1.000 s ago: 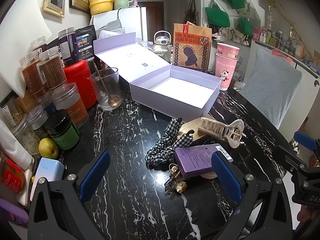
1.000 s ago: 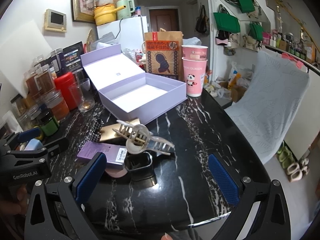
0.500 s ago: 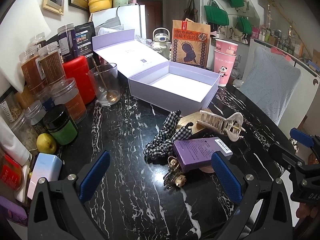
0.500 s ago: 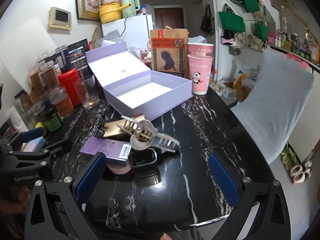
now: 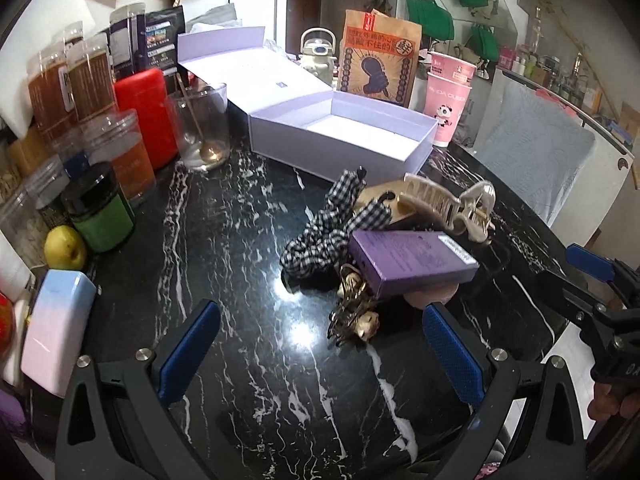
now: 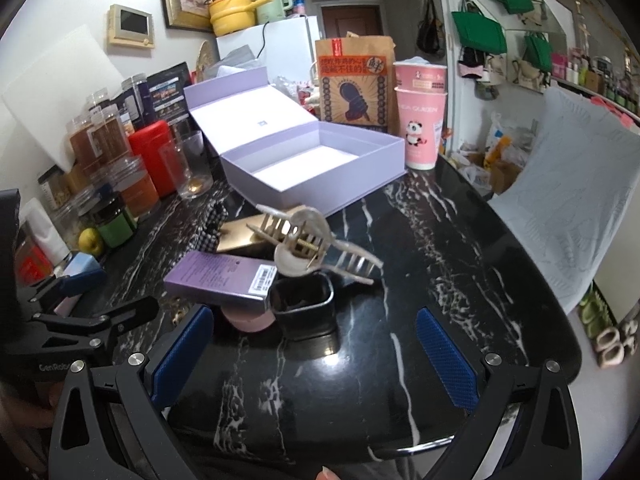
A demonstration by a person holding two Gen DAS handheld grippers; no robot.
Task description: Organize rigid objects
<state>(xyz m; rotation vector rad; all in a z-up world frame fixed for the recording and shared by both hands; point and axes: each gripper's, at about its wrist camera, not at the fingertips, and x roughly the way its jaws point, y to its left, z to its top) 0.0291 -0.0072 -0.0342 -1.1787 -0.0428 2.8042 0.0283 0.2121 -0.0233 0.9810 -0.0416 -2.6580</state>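
An open lilac box (image 5: 344, 136) (image 6: 316, 160) stands at the back of the black marble table (image 5: 240, 240). In front of it lies a pile: a beige claw hair clip (image 5: 448, 204) (image 6: 312, 248), a purple carton (image 5: 412, 262) (image 6: 220, 276), a gold box (image 6: 240, 238), a checked scrunchie (image 5: 328, 232), a small gold clip (image 5: 356, 312), a pink round case (image 6: 248, 320) and a black square cup (image 6: 304, 308). My left gripper (image 5: 320, 356) is open and empty, short of the pile. My right gripper (image 6: 316, 356) is open and empty, just before the black cup.
Jars, a red canister (image 5: 146, 116), a glass with a spoon (image 5: 204, 132), a green-labelled jar (image 5: 100, 208) and a lemon (image 5: 64, 248) crowd the left side. A paper bag (image 5: 376, 60) and pink cups (image 5: 450, 96) stand behind the box. A covered chair (image 6: 576, 200) is at right.
Both grippers have moved forward, closer to the pile. Both stay open and the objects have not moved.
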